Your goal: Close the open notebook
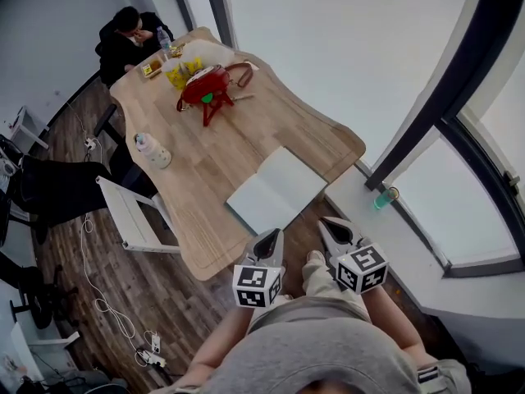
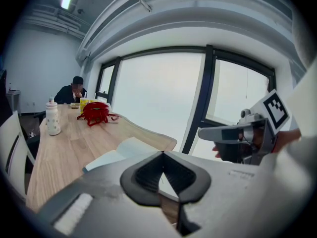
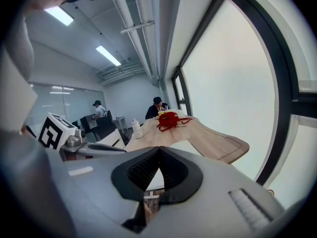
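Observation:
The open notebook (image 1: 276, 189) lies flat with white pages up near the front edge of the wooden table (image 1: 205, 162). My left gripper (image 1: 268, 238) hangs shut and empty just off that edge, below the notebook. My right gripper (image 1: 328, 224) is beside it, also shut and empty, off the table's front right corner. In the left gripper view the notebook (image 2: 126, 150) lies just beyond the closed jaws of the left gripper (image 2: 162, 153), and the right gripper (image 2: 233, 133) shows at the right. In the right gripper view a strip of the notebook (image 3: 181, 144) shows past the closed right gripper (image 3: 158, 149).
A red bag (image 1: 205, 84), yellow packets (image 1: 182, 71) and a white bottle (image 1: 153, 150) stand farther back on the table. A person (image 1: 123, 35) sits at its far end. A white chair (image 1: 131, 212) is at the left side; a green cup (image 1: 384, 195) stands on the window sill.

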Available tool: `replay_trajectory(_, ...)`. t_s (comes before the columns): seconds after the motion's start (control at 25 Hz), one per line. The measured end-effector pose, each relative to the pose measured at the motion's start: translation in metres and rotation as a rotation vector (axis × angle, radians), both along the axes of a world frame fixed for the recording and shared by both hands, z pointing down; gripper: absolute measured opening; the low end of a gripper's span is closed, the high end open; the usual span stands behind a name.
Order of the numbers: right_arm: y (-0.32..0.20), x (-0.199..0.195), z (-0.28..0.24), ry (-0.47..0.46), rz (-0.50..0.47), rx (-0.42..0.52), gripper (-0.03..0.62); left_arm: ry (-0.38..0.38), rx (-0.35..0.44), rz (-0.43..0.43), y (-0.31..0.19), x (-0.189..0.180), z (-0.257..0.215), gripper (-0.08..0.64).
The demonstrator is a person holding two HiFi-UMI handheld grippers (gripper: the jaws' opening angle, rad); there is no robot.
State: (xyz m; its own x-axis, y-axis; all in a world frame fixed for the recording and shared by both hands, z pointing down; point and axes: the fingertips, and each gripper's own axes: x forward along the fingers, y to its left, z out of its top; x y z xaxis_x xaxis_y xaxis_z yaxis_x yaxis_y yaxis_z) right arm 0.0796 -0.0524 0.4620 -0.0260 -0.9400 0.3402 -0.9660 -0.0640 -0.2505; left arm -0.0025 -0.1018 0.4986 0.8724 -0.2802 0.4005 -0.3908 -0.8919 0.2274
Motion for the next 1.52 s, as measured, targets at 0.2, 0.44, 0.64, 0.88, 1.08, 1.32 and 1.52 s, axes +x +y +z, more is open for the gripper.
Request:
replay_trajectory(0.2, -0.02, 0.035, 0.0, 0.014, -0.053, -0.009, -0.002, 0.008, -0.001, -0.047, -0.012, 0.029, -0.002, 0.003)
replay_trajectory(0.44, -0.039, 0.068, 0.008, 0.008, -0.105, -0.029, -0.002, -0.006, 0.001, -0.114, -0.025, 0.049, 0.001, 0.005)
replay_trajectory(0.64, -0.049, 0.088, 0.021, 0.003, -0.153, -0.054, -0.002, -0.024, -0.007, -0.185, -0.03, 0.058, 0.009, 0.005)
replay_trajectory(0.88, -0.061, 0.098, 0.031, -0.006, -0.228, -0.063, -0.002, -0.046, -0.022, -0.272, -0.033, 0.062, 0.024, 0.005)
replay_trajectory(1.08, -0.071, 0.095, 0.034, 0.0, -0.31, -0.068, -0.002, -0.049, -0.032, -0.361, -0.036, 0.058, 0.031, 0.005)
replay_trajectory(1.32, -0.086, 0.08, 0.042, -0.002, -0.417, -0.077, -0.002, -0.061, -0.039, -0.473, -0.042, 0.041, 0.04, 0.004)
replay_trajectory(1.52, -0.099, 0.059, 0.049, -0.009, -0.507, -0.086, -0.002, -0.079, -0.069, -0.555, -0.043, 0.018, 0.054, 0.005)
